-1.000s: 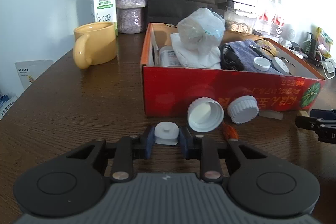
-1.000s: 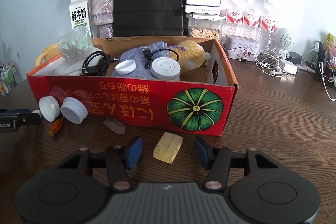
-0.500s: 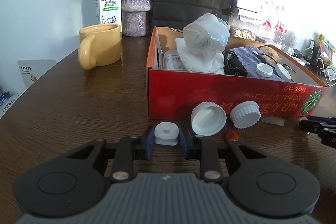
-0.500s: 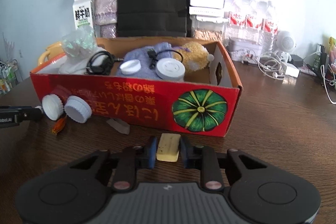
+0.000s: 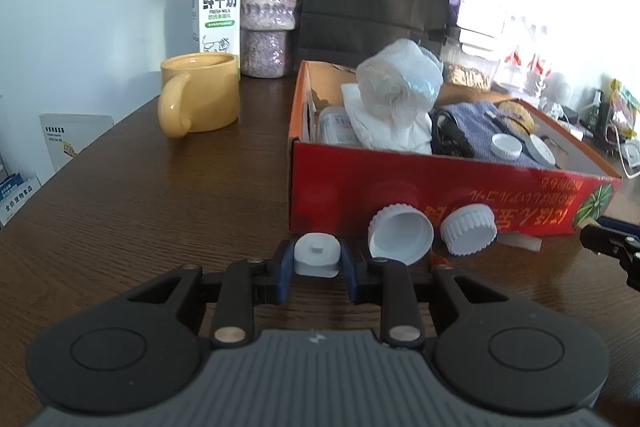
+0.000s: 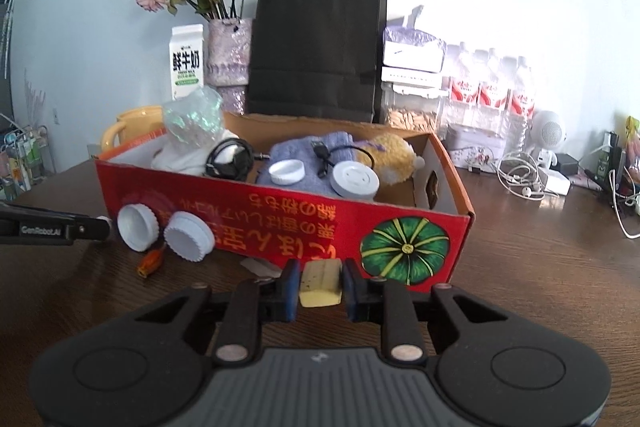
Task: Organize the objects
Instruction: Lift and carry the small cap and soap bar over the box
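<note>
White plastic stopper (image 5: pixel 316 254) sits pinched in the left hand-held gripper (image 5: pixel 316 267) over the bench (image 5: pixel 140 195); two ribbed white caps (image 5: pixel 401 236) lean on the red cardboard box (image 5: pixel 440 187) just ahead to its right. The right hand-held gripper (image 6: pixel 320 285) clamps a yellow eraser (image 6: pixel 320 283) before that box.

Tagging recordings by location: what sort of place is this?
Probably a home or small office: a wooden table crowded with a milk carton, a vase of dried flowers, a yellow mug and charger cables.
</note>
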A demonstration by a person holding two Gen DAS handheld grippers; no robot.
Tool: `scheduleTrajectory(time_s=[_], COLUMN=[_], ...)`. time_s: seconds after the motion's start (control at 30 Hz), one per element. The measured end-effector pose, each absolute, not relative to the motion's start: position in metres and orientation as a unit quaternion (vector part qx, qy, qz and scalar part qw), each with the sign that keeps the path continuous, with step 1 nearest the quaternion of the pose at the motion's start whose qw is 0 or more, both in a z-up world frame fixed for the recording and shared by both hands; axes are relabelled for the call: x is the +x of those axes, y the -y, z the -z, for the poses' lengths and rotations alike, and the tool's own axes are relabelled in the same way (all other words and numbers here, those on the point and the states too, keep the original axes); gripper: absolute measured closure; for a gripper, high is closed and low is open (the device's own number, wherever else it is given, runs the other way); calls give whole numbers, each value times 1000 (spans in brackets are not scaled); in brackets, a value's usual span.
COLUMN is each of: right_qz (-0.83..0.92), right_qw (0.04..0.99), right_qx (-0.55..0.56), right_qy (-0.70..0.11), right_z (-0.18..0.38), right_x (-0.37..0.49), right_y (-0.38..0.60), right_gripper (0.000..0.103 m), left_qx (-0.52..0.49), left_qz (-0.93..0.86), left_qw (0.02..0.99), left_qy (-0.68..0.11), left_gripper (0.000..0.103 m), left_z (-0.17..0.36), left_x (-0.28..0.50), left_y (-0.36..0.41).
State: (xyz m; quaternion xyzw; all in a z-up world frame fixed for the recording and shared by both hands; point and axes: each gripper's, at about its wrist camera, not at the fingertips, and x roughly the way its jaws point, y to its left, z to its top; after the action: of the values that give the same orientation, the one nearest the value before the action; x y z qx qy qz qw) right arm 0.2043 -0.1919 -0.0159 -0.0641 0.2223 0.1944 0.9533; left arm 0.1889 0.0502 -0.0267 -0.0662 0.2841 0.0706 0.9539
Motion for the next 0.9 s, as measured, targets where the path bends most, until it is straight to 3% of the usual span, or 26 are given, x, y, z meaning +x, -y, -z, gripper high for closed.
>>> scheduleTrajectory(time_s=[0.43,0.9], right_qz=[-225,-201], right_qw=[958,970], right_qx=[-44,-36], right_qy=[-174,-133], right_z=[-12,-45], right_x=[191,235], right_y=[182,182], right_gripper=[82,82], left_qx=[-73,-75], left_qz=[-4,24], left_qw=[973,983], left_qy=[-217,-164], left_gripper=[77,77], left_z=[-15,-60], left_x=[173,223], left_y=[-8,30])
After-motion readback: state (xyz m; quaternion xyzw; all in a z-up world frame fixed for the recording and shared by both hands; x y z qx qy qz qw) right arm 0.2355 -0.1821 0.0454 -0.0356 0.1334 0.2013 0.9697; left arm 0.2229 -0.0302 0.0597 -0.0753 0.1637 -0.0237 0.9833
